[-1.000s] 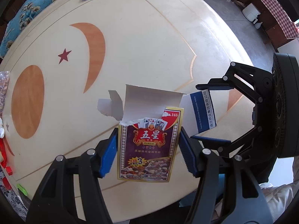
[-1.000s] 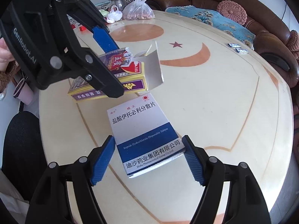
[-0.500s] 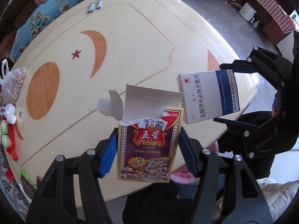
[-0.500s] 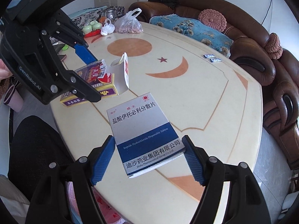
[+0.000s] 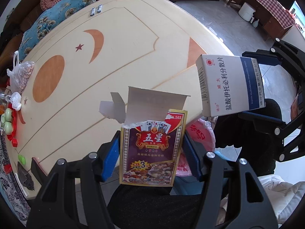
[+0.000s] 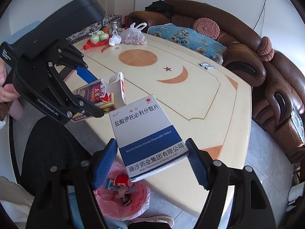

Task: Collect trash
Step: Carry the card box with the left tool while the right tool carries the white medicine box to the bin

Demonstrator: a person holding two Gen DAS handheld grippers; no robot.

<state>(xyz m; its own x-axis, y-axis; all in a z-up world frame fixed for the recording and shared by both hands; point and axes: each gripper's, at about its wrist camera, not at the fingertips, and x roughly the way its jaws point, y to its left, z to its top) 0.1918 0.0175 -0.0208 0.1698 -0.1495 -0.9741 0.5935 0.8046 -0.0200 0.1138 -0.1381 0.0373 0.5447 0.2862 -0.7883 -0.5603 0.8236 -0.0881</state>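
Over the near counter (image 6: 219, 103) edge, both boxes lifted clear and carried toward the pink-lined trash bin (image 6: 122, 200) on the floor below

Progress, judged from the layout:
- partly done: bin already holding several small wrappers and a red-and-white scrap
- two boxes in hand, neither dropped yet
- still left on the counter: two small dark sachets (image 6: 206, 65) at the far rim near the sofa, well apart from both tools
- bag of nuts (image 6: 134, 36), small white knotted bag (image 6: 115, 39) and red tray with green cups (image 6: 99, 38) at the far end; cannot tell whether any count as trash

Left tool (image 5: 151, 157):
- narrowed onto the playing-card box (image 5: 152, 148), blue pads pressed against its two long sides
- box upright in that view, top flap torn open and standing up, cards showing at the mouth
- held past the counter edge, above the seated person's dark lap, bin rim visible just beside the right pad

Right tool (image 6: 152, 163):
- set at medium width, clamped on the medicine box (image 6: 146, 133), pads gripping the blue-banded lower end on both sides
- box tilted, far end raised, near end hanging roughly above the bin opening

Next, as a judgement: release over the bin for each box, then reach for the sachets; risk of the card box flap catching or cards spilling on release
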